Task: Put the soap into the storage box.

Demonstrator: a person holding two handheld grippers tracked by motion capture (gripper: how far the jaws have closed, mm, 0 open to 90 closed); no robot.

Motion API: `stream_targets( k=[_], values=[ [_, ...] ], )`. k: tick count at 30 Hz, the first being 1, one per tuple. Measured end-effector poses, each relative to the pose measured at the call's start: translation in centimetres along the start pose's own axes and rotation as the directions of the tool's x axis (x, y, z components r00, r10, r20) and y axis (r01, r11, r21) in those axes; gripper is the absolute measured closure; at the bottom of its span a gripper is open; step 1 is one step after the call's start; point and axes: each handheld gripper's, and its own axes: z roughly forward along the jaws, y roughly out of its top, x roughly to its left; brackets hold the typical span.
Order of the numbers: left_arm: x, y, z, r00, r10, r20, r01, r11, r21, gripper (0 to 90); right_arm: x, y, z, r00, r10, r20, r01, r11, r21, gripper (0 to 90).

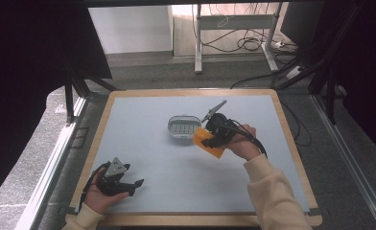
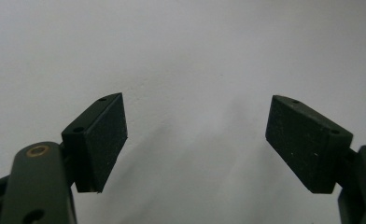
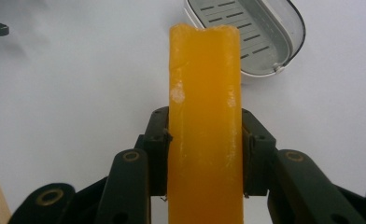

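Note:
My right gripper [image 1: 211, 140] is shut on an orange soap bar [image 1: 208, 142], held just right of a white oval soap dish [image 1: 183, 127] with a slotted grey insert. In the right gripper view the orange soap bar [image 3: 204, 126] stands up between the two pads, and the soap dish [image 3: 260, 32] lies beyond it at the upper right. My left gripper [image 1: 134, 187] rests near the table's front left corner. Its pads [image 2: 104, 140] stand wide apart over bare grey mat with nothing between them.
The grey mat [image 1: 176, 177] covers a wood-edged table [image 1: 186, 219]. Beyond the far edge are a floor with cables [image 1: 246, 43] and a metal table frame [image 1: 198, 43]. Dark curtains stand at both sides.

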Motion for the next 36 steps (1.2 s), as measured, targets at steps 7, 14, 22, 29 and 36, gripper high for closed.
stream_targets(
  k=[7, 14, 22, 29, 36],
  values=[
    [0.0, 0.0, 0.0, 1.0, 0.001, 0.001, -0.001, 1.0, -0.001, 20.3, -0.4, 0.6, 0.3, 1.0, 0.0, -0.003, 0.0, 1.0, 0.009, 61.6],
    [-0.1, 0.0, 0.0, 1.0, 0.003, 0.002, -0.003, 1.0, 0.001, 20.3, -0.8, 1.3, 0.3, 1.0, -0.008, -0.004, 0.008, 1.0, 0.013, 61.5],
    [-0.1, 0.0, 0.0, 1.0, 0.003, 0.0, -0.003, 1.0, 0.001, 20.3, -1.3, 1.9, 0.5, 0.9999, -0.01, 0.004, 0.01, 1.0, 0.017, 61.6],
    [-0.2, 0.1, 0.1, 1.0, 0.003, 0.003, -0.003, 1.0, 0.001, 20.3, -1.6, 2.4, 0.8, 0.9997, -0.02, -0.009, 0.021, 1.0, 0.018, 61.6],
    [-0.2, 0.0, 0.0, 1.0, 0.004, 0.003, -0.004, 1.0, -0.002, 20.3, -1.8, 3.6, 1.1, 0.9987, -0.046, -0.022, 0.046, 0.999, 0.017, 61.6]
  ],
)
